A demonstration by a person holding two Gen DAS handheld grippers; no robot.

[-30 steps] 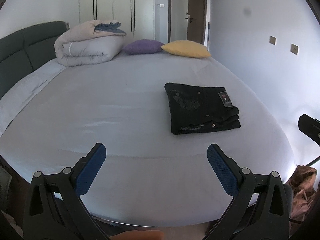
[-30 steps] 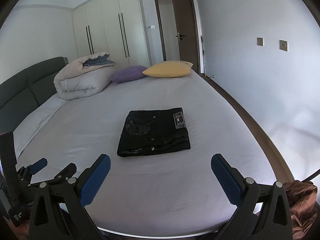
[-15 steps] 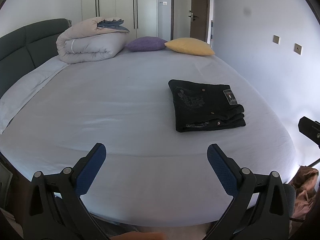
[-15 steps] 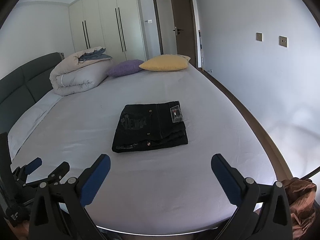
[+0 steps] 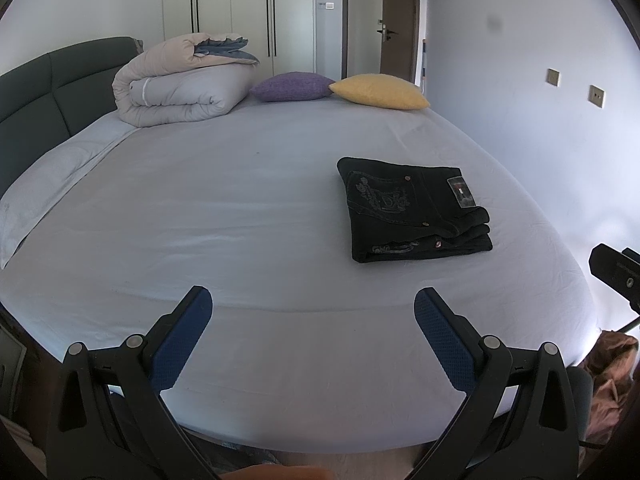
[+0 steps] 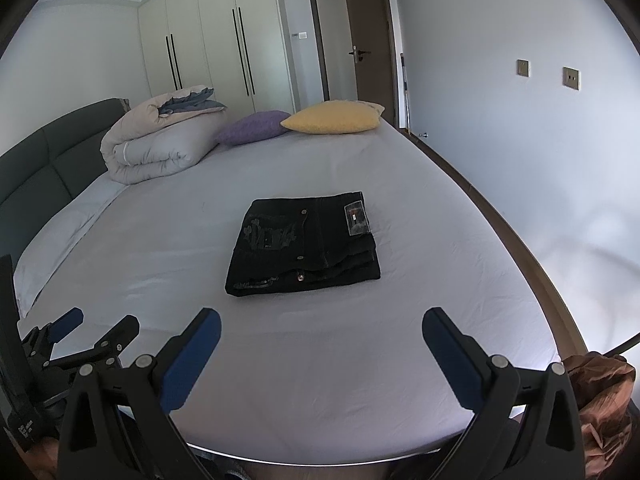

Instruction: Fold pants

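I see the pants (image 6: 303, 247) folded into a black stack on the bed (image 6: 360, 360), at 12 o'clock from my right gripper (image 6: 321, 344) and at about 1 o'clock from my left gripper (image 5: 313, 322). Both grippers are released, jaws spread wide, holding nothing, well short of the pants. A patch (image 5: 461, 192) sits on the waistband with a small red-and-white mark (its writing too small to read); embroidery (image 5: 380, 200) covers the pocket. Only the right view shows the left gripper (image 6: 68, 322), at 9 o'clock. The quilt (image 5: 180, 84) and two pillows, purple (image 5: 292, 86) and yellow (image 5: 378, 91), appear in both.
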